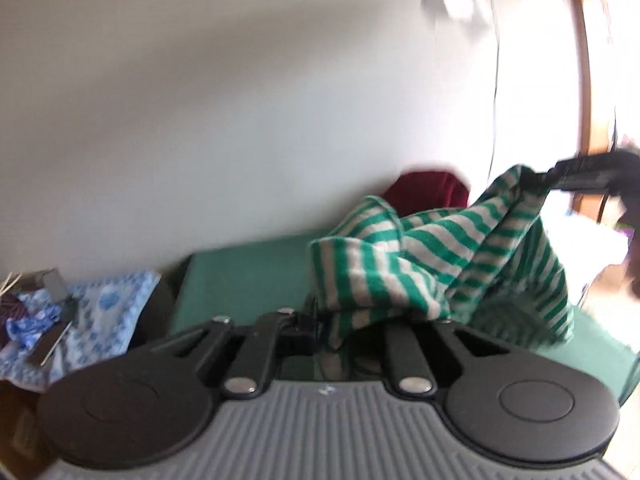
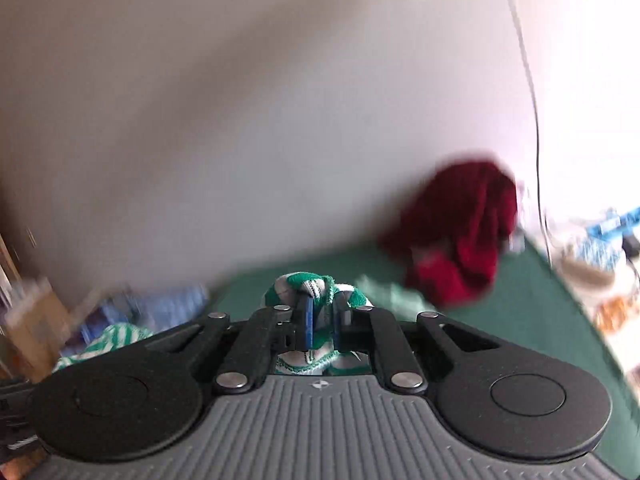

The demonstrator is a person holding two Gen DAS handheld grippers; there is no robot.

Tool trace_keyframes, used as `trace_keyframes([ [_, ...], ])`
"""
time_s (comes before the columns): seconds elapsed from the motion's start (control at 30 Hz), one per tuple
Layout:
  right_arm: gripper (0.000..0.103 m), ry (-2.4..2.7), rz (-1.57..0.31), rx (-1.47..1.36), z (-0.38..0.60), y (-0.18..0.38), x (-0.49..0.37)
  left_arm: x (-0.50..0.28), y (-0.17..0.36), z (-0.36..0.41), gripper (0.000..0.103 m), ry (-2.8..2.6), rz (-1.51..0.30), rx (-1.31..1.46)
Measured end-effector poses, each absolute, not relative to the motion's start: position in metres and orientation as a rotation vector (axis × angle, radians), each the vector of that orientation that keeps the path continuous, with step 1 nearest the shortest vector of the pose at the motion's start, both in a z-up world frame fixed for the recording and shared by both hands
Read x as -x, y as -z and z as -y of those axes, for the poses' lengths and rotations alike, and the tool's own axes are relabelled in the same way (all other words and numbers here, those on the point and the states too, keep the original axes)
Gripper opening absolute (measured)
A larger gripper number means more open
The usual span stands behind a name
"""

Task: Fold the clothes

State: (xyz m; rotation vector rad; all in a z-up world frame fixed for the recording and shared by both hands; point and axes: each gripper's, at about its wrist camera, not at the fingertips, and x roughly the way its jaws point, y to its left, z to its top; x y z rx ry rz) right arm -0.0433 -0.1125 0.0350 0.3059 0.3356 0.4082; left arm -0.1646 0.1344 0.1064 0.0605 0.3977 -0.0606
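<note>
My right gripper (image 2: 320, 320) and left gripper (image 1: 340, 332) both pinch the striped garment (image 1: 420, 256), lifted over the green tabletop (image 1: 240, 280) near its far edge. It feels soft, light, floppy; hems or corners hold best.

Green-covered counter (image 2: 532, 320) against pale wall; dark red garment (image 2: 460, 240) heaped at far edge, directly on cloth.

The left tongs (image 1: 340, 332) have their tips buried under the striped garment (image 1: 420, 264), so their grip can't be read. The right tongs (image 1: 536, 178), seen from the left wrist, run off the frame edge. The red cloth (image 2: 460, 236) and the clutter (image 2: 600, 248) beside the table (image 2: 532, 312) are smeared by blur.
</note>
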Motion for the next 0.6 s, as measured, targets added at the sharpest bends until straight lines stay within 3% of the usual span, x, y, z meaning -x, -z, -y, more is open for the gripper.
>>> trace_keyframes([
  [0.03, 0.011, -0.393, -0.306, -0.295, 0.115, -0.04, 0.04, 0.156, -0.102, -0.132, 0.044, 0.032, -0.41, -0.065],
  [0.07, 0.014, -0.377, -0.328, -0.268, 0.113, -0.034, 0.026, 0.145, -0.097, -0.129, 0.066, -0.004, -0.425, -0.076],
  [0.1, 0.015, -0.361, -0.359, -0.238, 0.11, -0.027, 0.011, 0.134, -0.091, -0.126, 0.073, -0.04, -0.44, -0.088],
  [0.13, 0.015, -0.345, -0.389, -0.209, 0.107, -0.02, -0.005, 0.117, -0.079, -0.122, 0.075, -0.064, -0.484, -0.112],
  [0.2, 0.025, -0.313, -0.449, -0.15, 0.101, -0.006, -0.037, 0.082, -0.051, -0.113, 0.07, -0.11, -0.592, -0.169],
  [0.23, 0.037, -0.296, -0.479, -0.121, 0.098, 0.002, -0.053, 0.066, -0.036, -0.108, 0.07, -0.136, -0.651, -0.198],
  [0.27, 0.043, -0.254, -0.569, -0.083, 0.097, 0.015, -0.066, 0.056, -0.023, -0.103, 0.07, -0.167, -0.697, -0.229],
  [0.3, 0.043, -0.228, -0.636, -0.08, 0.099, 0.027, -0.071, 0.052, -0.01, -0.099, 0.07, -0.19, -0.732, -0.248],
  [0.4, 0.051, -0.3, -0.663, -0.153, 0.126, 0.057, -0.041, 0.065, 0.016, -0.099, 0.085, -0.201, -0.788, -0.246],
  [0.43, 0.064, -0.317, -0.688, -0.152, 0.131, 0.068, -0.027, 0.071, 0.023, -0.098, 0.095, -0.208, -0.809, -0.26],
  [0.47, 0.072, -0.332, -0.717, -0.148, 0.135, 0.078, -0.014, 0.076, 0.029, -0.099, 0.097, -0.21, -0.835, -0.276],
  [0.6, 0.072, -0.413, -0.892, -0.166, 0.137, 0.122, 0.031, 0.087, 0.047, -0.11, 0.101, -0.176, -0.935, -0.273],
])
